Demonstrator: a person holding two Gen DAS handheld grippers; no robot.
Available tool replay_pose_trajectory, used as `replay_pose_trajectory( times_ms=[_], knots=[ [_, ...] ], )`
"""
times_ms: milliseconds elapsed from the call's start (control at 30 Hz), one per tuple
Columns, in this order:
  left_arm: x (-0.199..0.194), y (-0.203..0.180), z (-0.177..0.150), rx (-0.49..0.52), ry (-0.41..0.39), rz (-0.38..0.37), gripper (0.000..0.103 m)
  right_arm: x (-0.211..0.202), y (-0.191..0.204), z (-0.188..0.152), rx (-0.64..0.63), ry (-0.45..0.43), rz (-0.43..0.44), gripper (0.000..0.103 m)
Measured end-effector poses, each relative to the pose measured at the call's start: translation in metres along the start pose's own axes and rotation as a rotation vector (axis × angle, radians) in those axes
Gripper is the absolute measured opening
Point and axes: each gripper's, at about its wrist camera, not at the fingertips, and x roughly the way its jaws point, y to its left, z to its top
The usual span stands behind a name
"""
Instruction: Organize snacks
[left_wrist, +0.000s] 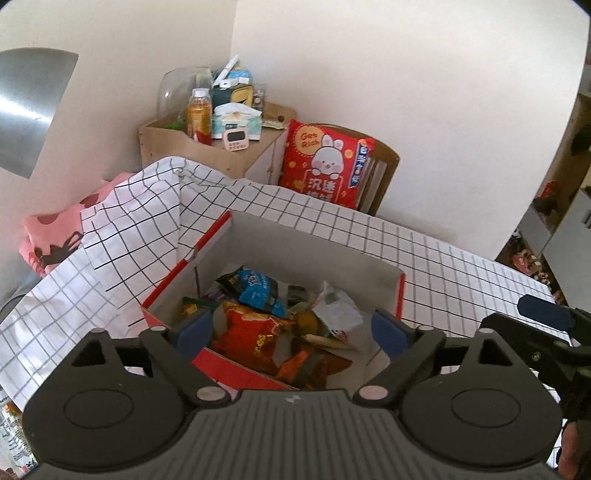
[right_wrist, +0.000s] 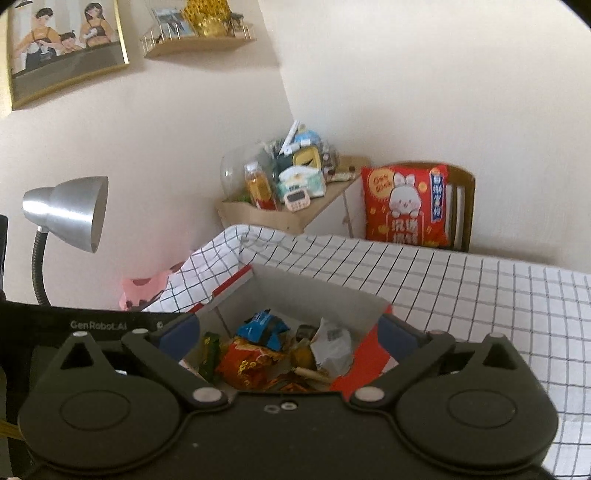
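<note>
While above box: left tool and right tool both spread, empty.
Box: snack packets heaped below tools.
Risk: packets possibly snag.

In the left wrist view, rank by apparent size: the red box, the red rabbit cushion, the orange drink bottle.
1. Red box, though nearest the camera.
2. Red rabbit cushion.
3. Orange drink bottle, farthest back.
</note>
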Motion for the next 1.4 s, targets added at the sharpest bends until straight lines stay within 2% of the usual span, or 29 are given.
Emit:
replay_pose_trajectory(
  times_ms=[33, 100, 300, 467, 567, 800, 1400],
  knots=[
    [-0.002, -0.002, -0.001, 0.004, -0.004, -0.004, 0.100, -0.003, 0.000, -0.001, -0.005, -0.006, -0.004, 0.103],
    [-0.007, -0.006, -0.004, 0.012, -0.017, -0.012, 0.102, -0.008, 0.000, -0.003, -0.015, -0.018, -0.013, 0.103],
    [-0.020, -0.015, -0.011, 0.021, -0.040, -0.024, 0.102, -0.021, -0.002, -0.009, 0.010, -0.043, -0.022, 0.103],
    [-0.030, -0.025, -0.017, 0.045, -0.058, 0.004, 0.102, -0.032, 0.002, -0.013, -0.004, -0.059, -0.031, 0.103],
    [-0.032, -0.029, -0.019, 0.057, -0.046, 0.024, 0.102, -0.036, 0.002, -0.016, 0.007, -0.056, -0.035, 0.103],
    [-0.036, -0.029, -0.025, 0.043, -0.032, 0.020, 0.102, -0.044, 0.008, -0.023, -0.025, -0.076, -0.092, 0.103],
    [-0.053, -0.041, -0.030, 0.080, -0.065, 0.008, 0.102, -0.053, -0.002, -0.027, 0.064, -0.070, -0.119, 0.103]
  ],
)
